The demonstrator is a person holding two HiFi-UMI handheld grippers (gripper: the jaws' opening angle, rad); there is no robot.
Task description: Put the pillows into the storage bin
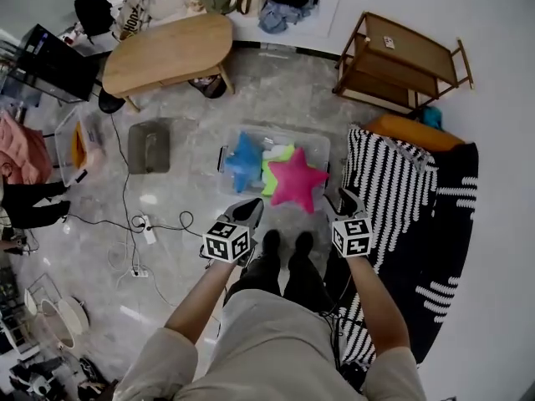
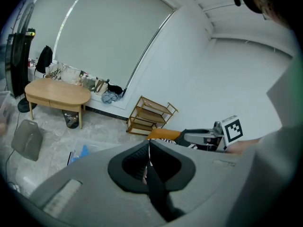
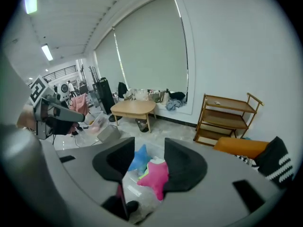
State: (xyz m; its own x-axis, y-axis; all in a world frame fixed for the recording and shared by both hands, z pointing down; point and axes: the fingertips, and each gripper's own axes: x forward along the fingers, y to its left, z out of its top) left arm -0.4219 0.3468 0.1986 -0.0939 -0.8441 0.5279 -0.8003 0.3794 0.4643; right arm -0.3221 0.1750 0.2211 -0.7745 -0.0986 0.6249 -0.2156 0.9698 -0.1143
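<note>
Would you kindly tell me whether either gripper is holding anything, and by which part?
Nothing is held. The left gripper is shut on nothing; the right gripper stands open and empty, with the pillows in the storage bin.

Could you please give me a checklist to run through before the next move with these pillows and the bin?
1. Left gripper empty: ok, jaws together on nothing.
2. Right gripper empty: ok, jaws apart, nothing between them.
3. Blue star pillow and green pillow inside the storage bin: ok.
4. Pink star pillow fully inside: cannot tell, it lies on top by the near rim.
5. No pillow left out: cannot tell, an orange cushion lies by the striped cover.
</note>
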